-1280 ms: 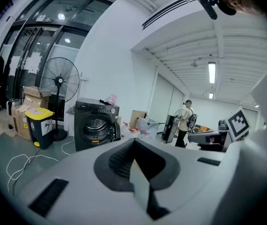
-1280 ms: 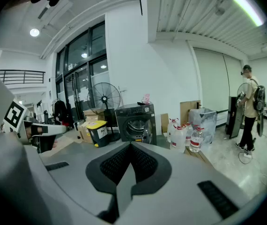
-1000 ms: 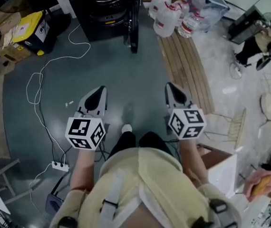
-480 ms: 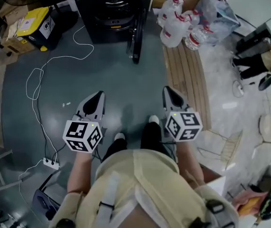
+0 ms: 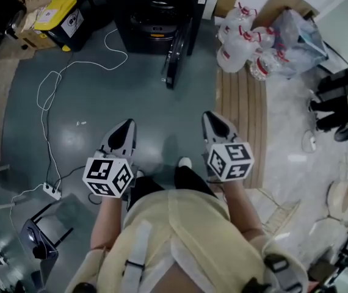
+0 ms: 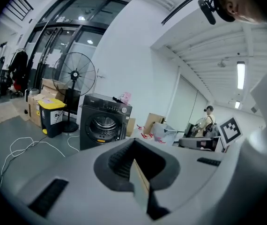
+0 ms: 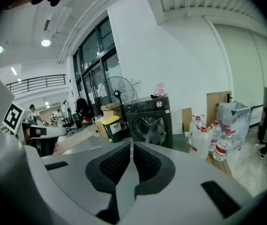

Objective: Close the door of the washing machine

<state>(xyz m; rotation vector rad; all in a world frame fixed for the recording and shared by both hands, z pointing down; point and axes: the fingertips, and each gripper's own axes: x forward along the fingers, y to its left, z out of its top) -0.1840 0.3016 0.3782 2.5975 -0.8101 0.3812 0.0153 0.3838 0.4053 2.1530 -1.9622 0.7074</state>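
Observation:
The dark washing machine (image 5: pixel 157 10) stands at the top of the head view, and its round door (image 5: pixel 174 58) is swung open toward me on the machine's right side. Both grippers are held side by side over the grey floor, well short of the machine. My left gripper (image 5: pixel 127 124) is shut with nothing in it. My right gripper (image 5: pixel 210 116) is also shut and empty. In the left gripper view the washing machine (image 6: pixel 103 123) shows beyond the closed left gripper (image 6: pixel 133 150). The right gripper view shows the open door (image 7: pixel 156 130) ahead of the right gripper (image 7: pixel 131 146).
A white cable (image 5: pixel 52 87) trails across the floor to a power strip (image 5: pixel 50 191) on the left. A yellow-lidded bin (image 5: pixel 64 16) and a standing fan (image 6: pixel 74 77) are left of the machine. Water jugs (image 5: pixel 238 44) and wooden slats (image 5: pixel 241 112) lie to its right.
The person has walked toward the washing machine, which now sits lower and fuller in the head view. Both grippers came forward with the person and stayed shut.

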